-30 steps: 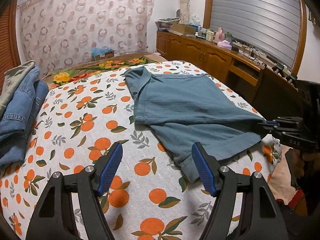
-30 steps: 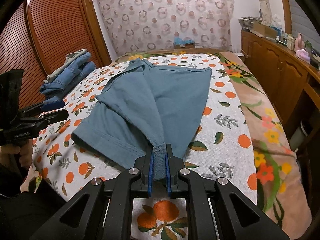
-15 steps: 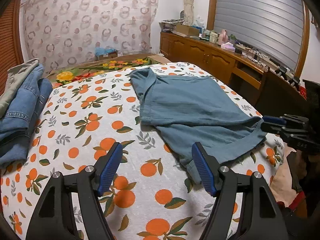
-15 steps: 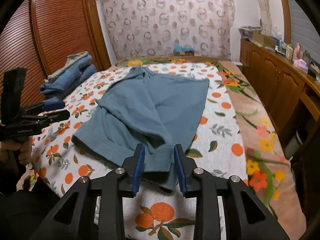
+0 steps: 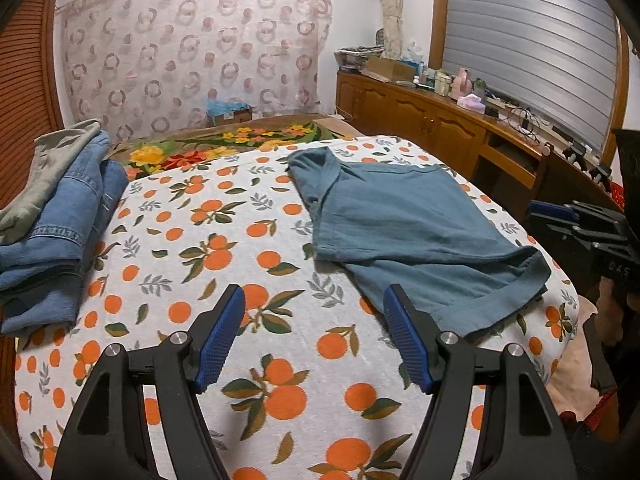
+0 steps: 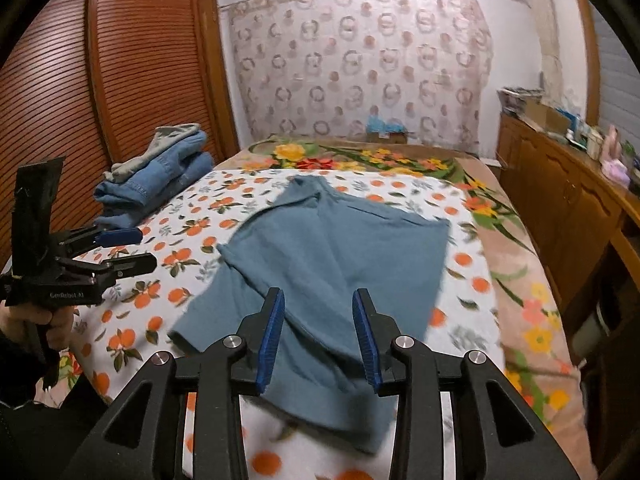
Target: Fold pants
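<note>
Pants point(image 6: 332, 264) lie flat; right tongs point(image 6: 318, 338) opening above hem.

A bed point(image 5: 280, 360) in an orange-print cover fills the room. A ring-patterned curtain point(image 5: 192, 48) hangs on the far wall, a slatted wooden wardrobe point(image 6: 80, 100) stands at one side, and cluttered wooden cabinets point(image 5: 420, 120) sit below a grey shutter point(image 5: 528, 40).
</note>
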Demonstrator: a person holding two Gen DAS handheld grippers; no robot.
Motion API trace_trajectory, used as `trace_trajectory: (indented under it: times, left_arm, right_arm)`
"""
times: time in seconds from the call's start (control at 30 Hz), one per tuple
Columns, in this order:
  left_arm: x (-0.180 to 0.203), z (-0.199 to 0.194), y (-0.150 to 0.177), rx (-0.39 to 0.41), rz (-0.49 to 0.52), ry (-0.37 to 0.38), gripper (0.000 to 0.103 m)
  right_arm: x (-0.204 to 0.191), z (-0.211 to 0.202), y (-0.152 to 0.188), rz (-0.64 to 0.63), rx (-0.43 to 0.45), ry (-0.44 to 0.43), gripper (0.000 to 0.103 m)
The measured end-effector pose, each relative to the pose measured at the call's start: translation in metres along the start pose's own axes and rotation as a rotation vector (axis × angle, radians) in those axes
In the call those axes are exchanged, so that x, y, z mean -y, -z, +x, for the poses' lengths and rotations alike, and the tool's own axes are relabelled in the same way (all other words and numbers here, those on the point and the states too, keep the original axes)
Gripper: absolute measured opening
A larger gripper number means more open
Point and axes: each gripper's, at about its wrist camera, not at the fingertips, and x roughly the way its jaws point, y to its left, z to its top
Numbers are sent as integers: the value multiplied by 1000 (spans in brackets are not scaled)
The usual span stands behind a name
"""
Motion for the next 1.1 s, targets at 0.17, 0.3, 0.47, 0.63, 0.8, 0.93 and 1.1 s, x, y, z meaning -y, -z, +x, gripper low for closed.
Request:
trace_trajectory:
  times: [0.17,0.3,0.47,0.63,0.8,0.93,1.1]
  left_arm:
    - [-10,-3,-1,9,-11,-15,73]
    - [-21,-4,-1,14,-32,-26,72]
    - [-33,-5,1,14,-53,-41,72]
    - [-43,-5,3,13,-69,-44,72]
    - [-46,-5,4,12,-76,-44,73]
    - [-49,-4,5,10,-82,-45,72]
    - [-50,-2,6,4,-87,-42,72]
  right_arm:
    - [-15,29,-17,-45,-21,-56,37]
    - [-22,55,-30,-69,-47,-107,37]
    - [-32,87,-45,-122,-83,-134,36]
    - [-46,117,-52,-184,-134,-178,31]
    - [-51,153,-58,-221,-199,-189,25]
    - [-55,168,-61,-229,-231,-205,24]
    - [-68,178,-60,-261,-254,-209,23]
